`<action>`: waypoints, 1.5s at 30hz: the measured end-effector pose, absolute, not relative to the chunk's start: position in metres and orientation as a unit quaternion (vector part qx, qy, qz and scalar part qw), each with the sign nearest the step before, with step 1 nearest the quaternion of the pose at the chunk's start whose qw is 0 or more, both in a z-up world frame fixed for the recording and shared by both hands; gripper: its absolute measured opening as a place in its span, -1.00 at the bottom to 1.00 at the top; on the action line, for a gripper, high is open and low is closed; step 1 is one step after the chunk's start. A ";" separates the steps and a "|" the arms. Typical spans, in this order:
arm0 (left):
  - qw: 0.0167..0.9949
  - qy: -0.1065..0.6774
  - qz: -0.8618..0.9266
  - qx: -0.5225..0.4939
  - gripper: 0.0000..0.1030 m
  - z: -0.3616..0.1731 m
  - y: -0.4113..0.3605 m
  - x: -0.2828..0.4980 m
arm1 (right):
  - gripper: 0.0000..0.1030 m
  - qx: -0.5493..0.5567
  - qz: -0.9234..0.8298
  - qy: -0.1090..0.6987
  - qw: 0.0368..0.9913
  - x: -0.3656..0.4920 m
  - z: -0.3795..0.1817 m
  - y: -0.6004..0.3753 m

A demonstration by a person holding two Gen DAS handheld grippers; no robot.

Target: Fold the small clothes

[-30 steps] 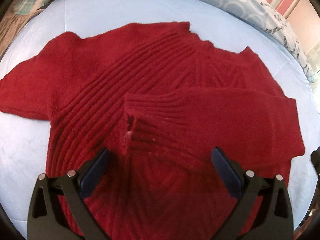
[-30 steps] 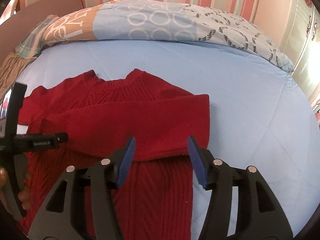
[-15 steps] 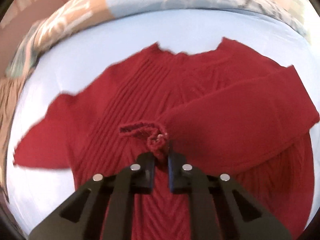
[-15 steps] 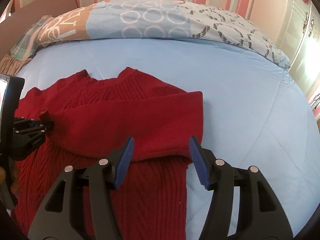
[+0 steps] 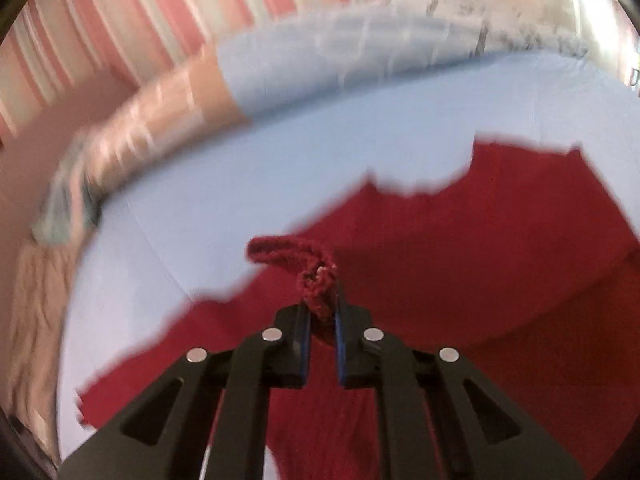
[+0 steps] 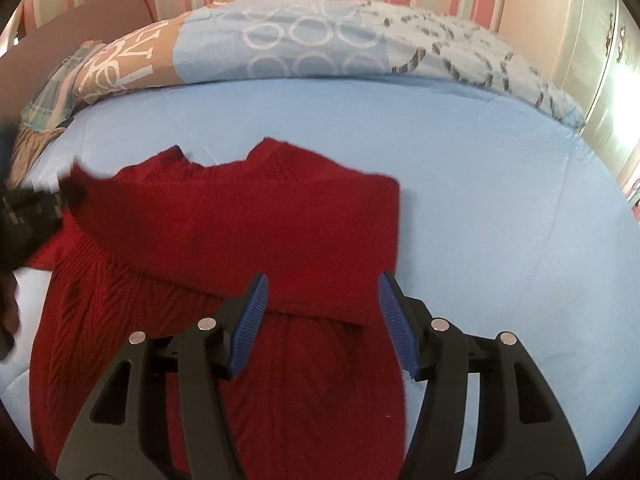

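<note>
While the red sweater lay on the blue bed sheet, one sleeve already crossed its chest; my left gripper pinched that cuff, my right gripper hung spread above. I judged most folds remained.

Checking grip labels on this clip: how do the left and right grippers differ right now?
The left gripper is shut on the red sweater's cuff, bunching it; the right gripper is open, holding nothing, over the folded sleeve. The left view is blurred, the right sharp. Both have blue pads and black frames.
</note>
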State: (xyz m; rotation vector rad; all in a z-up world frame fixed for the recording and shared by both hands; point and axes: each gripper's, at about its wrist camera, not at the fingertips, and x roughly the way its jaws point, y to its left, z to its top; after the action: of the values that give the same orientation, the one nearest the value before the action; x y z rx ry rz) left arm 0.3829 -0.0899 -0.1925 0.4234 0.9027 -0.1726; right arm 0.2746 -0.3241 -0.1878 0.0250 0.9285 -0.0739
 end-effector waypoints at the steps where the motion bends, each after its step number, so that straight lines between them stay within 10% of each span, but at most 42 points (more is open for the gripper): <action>1: 0.866 0.451 -0.077 0.202 -0.82 -0.208 -0.085 0.382 | 0.13 0.019 -0.034 0.457 0.889 0.279 -0.195 -0.324; 8: 0.865 0.471 -0.055 0.163 -0.59 -0.223 -0.064 0.370 | 0.13 0.009 -0.035 0.491 0.870 0.310 -0.230 -0.329; 12: 0.866 0.474 -0.039 0.152 0.31 -0.220 -0.055 0.378 | 0.15 -0.025 -0.038 0.512 0.858 0.316 -0.241 -0.325; 19: 0.871 0.481 -0.062 0.076 0.71 -0.189 -0.030 0.364 | 0.36 -0.049 -0.013 0.478 0.877 0.304 -0.222 -0.305; 33: 0.866 0.491 -0.007 0.098 0.71 -0.202 -0.030 0.355 | 0.36 -0.028 -0.008 0.470 0.882 0.314 -0.204 -0.275; 45: 0.849 0.526 0.056 0.001 0.71 -0.207 0.128 0.364 | 0.45 0.012 -0.002 0.450 0.893 0.345 -0.178 -0.183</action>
State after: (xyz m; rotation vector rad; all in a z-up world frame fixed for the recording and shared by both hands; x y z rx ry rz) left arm 0.3637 0.1282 -0.2073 0.0027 1.1085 0.1186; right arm 0.3449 -0.1826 -0.1780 0.0253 0.9336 -0.0047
